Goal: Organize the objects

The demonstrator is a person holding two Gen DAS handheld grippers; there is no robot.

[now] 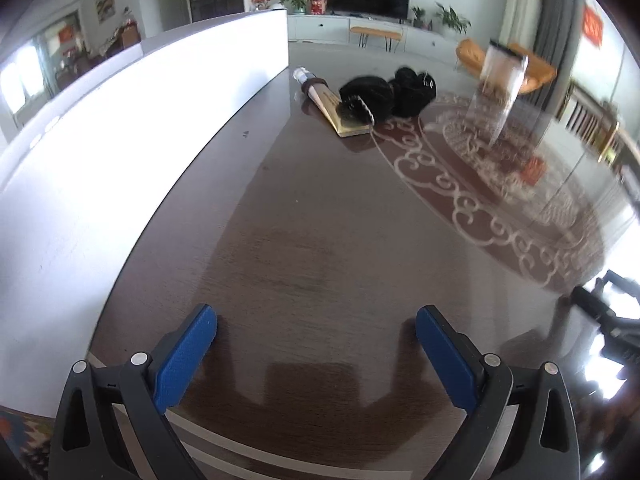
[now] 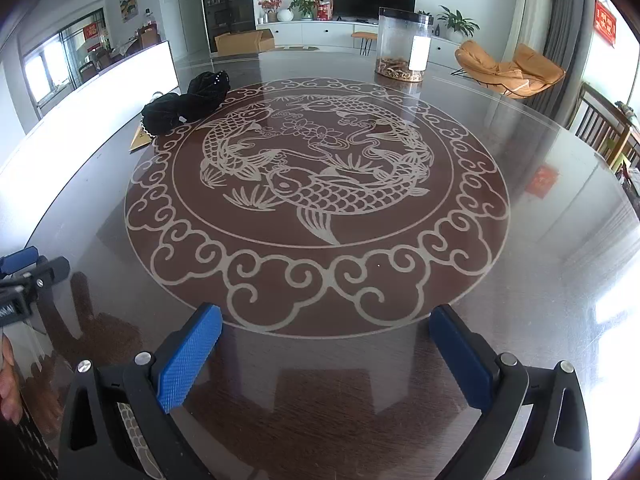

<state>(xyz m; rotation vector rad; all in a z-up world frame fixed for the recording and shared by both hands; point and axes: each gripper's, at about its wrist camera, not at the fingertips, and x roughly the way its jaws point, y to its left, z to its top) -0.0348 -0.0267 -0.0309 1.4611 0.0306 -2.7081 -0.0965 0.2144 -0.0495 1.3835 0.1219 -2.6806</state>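
A black cloth bundle (image 1: 386,95) lies at the far side of the dark table, partly on a gold tube (image 1: 336,110) with a white cap. Both show in the right wrist view, the bundle (image 2: 186,100) at far left over the tube's end (image 2: 140,139). A clear jar (image 2: 404,44) with brown bits in its bottom stands at the far edge; it looks blurred in the left wrist view (image 1: 502,80). My left gripper (image 1: 316,324) is open and empty above the near table. My right gripper (image 2: 326,326) is open and empty near the fish-pattern disc (image 2: 316,184).
A long white box (image 1: 120,128) runs along the table's left side, also in the right wrist view (image 2: 100,96). The left gripper's body (image 2: 24,276) shows at the right view's left edge. An orange chair (image 2: 508,68) and wooden chairs (image 2: 604,128) stand beyond the table.
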